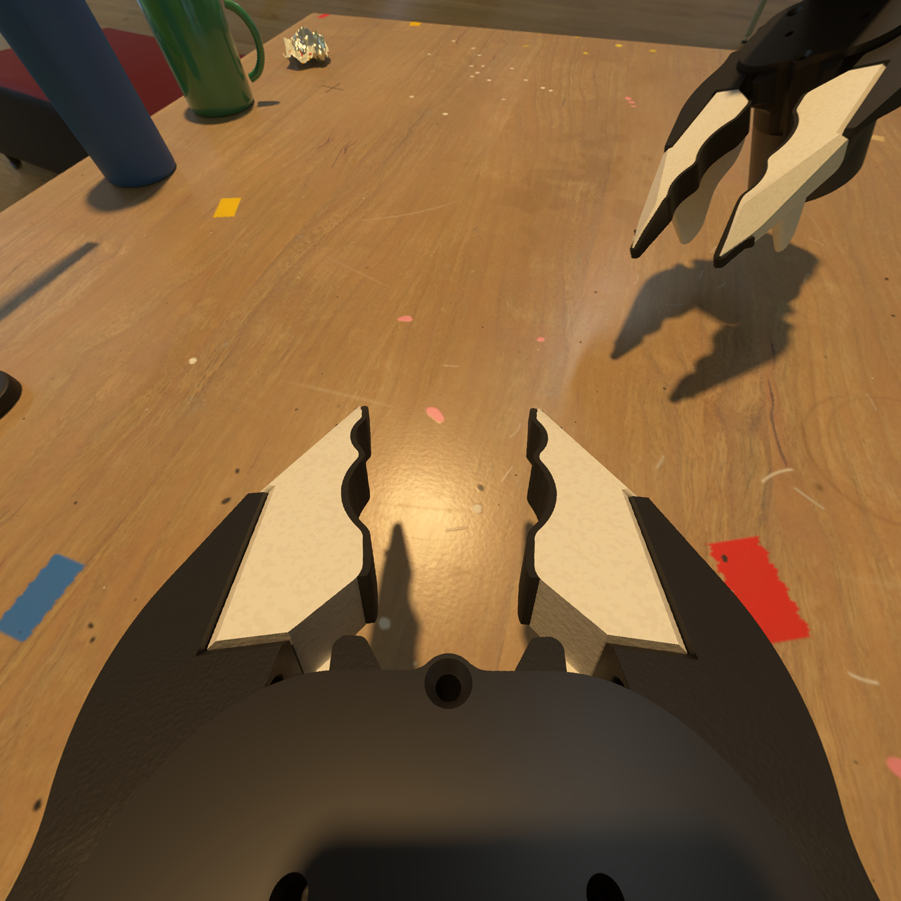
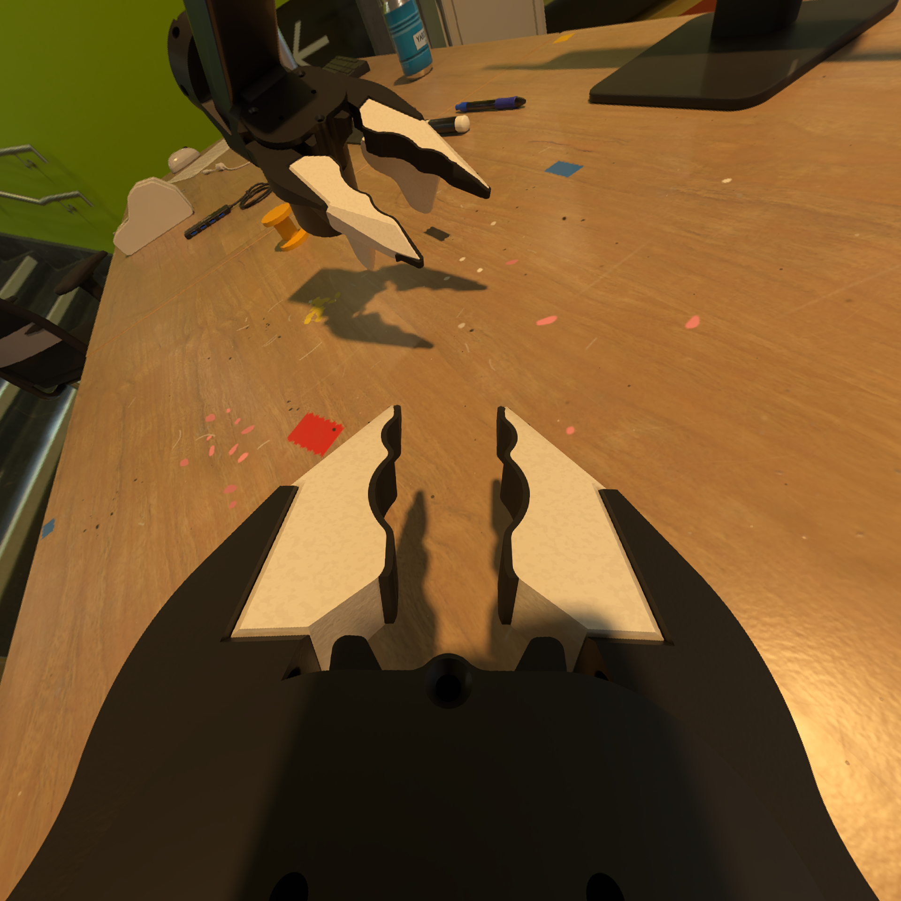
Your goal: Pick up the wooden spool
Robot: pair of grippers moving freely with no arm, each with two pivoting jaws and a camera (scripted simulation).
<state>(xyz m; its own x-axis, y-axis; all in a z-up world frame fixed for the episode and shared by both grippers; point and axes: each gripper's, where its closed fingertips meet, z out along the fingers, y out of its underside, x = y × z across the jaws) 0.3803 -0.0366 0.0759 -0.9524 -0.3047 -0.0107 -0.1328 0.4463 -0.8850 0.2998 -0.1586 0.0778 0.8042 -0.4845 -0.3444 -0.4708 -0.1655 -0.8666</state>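
Two grippers are showing: the left gripper point(image 1: 448, 414) and the right gripper point(image 2: 448, 412), both with jaws spread and nothing between them. One wooden spool point(image 2: 285, 226), orange, is lying on the one wooden table point(image 2: 634, 390). Taking the spool as landmark: two markers are lying well beyond it, a blue marker point(image 2: 490, 103) and a white-capped marker point(image 2: 451, 124); one blue bottle point(image 2: 409, 39) is standing farther off; one black hub point(image 2: 207, 222) is sitting just left of it. Out of the spool's view, one green mug point(image 1: 209, 58), one blue cylinder point(image 1: 83, 92) and one crumpled foil ball point(image 1: 306, 46) are standing together.
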